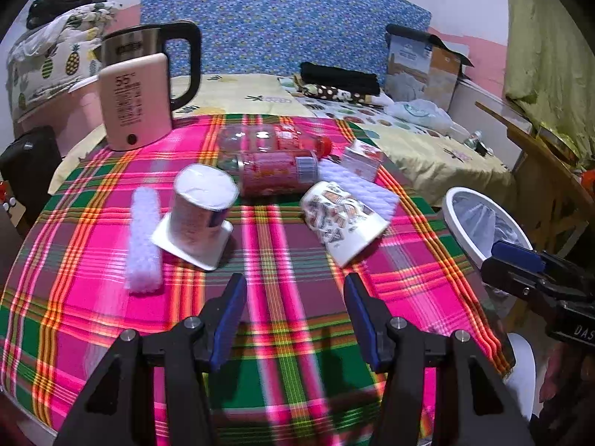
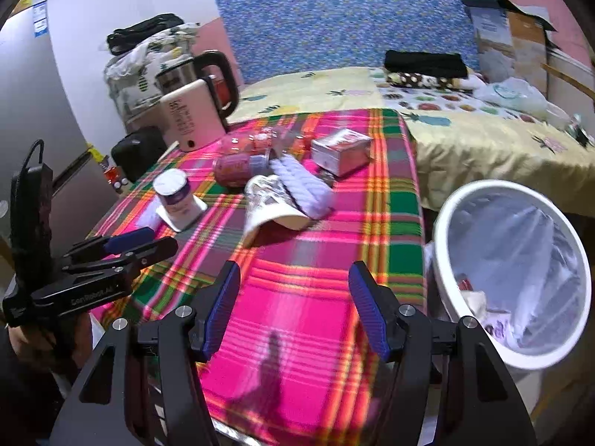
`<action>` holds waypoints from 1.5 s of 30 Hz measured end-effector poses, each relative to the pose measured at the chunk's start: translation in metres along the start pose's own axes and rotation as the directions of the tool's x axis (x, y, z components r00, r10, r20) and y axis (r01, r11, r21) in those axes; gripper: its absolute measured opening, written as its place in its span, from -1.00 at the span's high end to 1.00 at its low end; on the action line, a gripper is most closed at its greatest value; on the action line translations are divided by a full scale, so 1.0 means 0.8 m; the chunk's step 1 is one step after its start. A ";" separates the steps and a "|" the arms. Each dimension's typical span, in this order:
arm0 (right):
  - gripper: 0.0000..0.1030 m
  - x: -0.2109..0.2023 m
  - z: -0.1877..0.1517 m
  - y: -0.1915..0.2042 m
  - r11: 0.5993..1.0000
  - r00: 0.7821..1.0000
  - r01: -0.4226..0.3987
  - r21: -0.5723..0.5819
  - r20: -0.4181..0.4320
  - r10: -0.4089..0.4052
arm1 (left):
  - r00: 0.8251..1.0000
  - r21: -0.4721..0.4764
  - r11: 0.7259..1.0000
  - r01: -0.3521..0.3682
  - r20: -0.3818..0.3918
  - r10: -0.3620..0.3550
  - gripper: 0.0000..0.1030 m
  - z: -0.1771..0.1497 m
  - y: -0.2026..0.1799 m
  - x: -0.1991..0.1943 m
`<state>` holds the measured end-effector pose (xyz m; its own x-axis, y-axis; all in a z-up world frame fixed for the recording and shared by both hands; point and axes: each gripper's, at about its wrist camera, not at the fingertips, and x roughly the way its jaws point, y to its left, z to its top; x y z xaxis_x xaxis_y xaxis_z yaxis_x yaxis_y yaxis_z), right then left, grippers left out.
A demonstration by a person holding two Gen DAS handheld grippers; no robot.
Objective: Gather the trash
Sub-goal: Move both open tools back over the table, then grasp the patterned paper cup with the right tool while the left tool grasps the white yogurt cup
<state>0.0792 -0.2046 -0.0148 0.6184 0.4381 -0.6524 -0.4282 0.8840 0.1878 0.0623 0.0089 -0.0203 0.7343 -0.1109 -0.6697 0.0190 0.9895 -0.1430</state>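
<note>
On the plaid tablecloth (image 1: 282, 245) lie an upturned yogurt cup (image 1: 202, 210), a tipped printed paper cup (image 1: 342, 223), a pink can (image 1: 277, 173), a clear plastic bottle (image 1: 267, 137), a small carton (image 1: 362, 158), a white quilted cloth (image 1: 357, 186) and a fuzzy white roll (image 1: 143, 239). My left gripper (image 1: 295, 290) is open and empty, short of the cups. My right gripper (image 2: 293, 282) is open and empty above the table's near edge. The lined white trash bin (image 2: 517, 271), with some trash inside, stands right of the table. The paper cup (image 2: 271, 208) and carton (image 2: 340, 150) also show in the right wrist view.
A pink electric kettle (image 1: 139, 96) stands at the table's far left. A bed (image 1: 427, 137) with clothes, a bag and a cardboard box (image 1: 424, 67) lies behind. A wooden piece of furniture (image 1: 539, 171) is at right. A black bag (image 2: 137, 152) sits left of the table.
</note>
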 end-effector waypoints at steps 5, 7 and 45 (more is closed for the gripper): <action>-0.21 0.008 0.009 0.012 0.999 1.000 -0.018 -0.030 0.005 0.018 | 0.999 -0.017 0.999 -0.033 0.005 0.033 -0.10 0.006 0.020 -0.001; -0.21 0.014 0.012 0.014 0.999 1.000 -0.029 -0.030 -0.005 0.029 | 0.999 -0.021 0.999 -0.045 0.003 0.045 -0.14 0.008 0.026 0.001; 0.81 0.108 0.034 0.021 0.983 0.987 -0.121 0.136 -0.090 0.134 | 0.998 -0.033 0.997 -0.065 0.022 0.065 -0.13 0.050 0.075 0.062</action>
<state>0.1434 -0.1477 -0.0481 0.4939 0.5358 -0.6848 -0.4058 0.8386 0.3635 0.1272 0.0665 -0.0333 0.7489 -0.0439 -0.6612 -0.0511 0.9910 -0.1237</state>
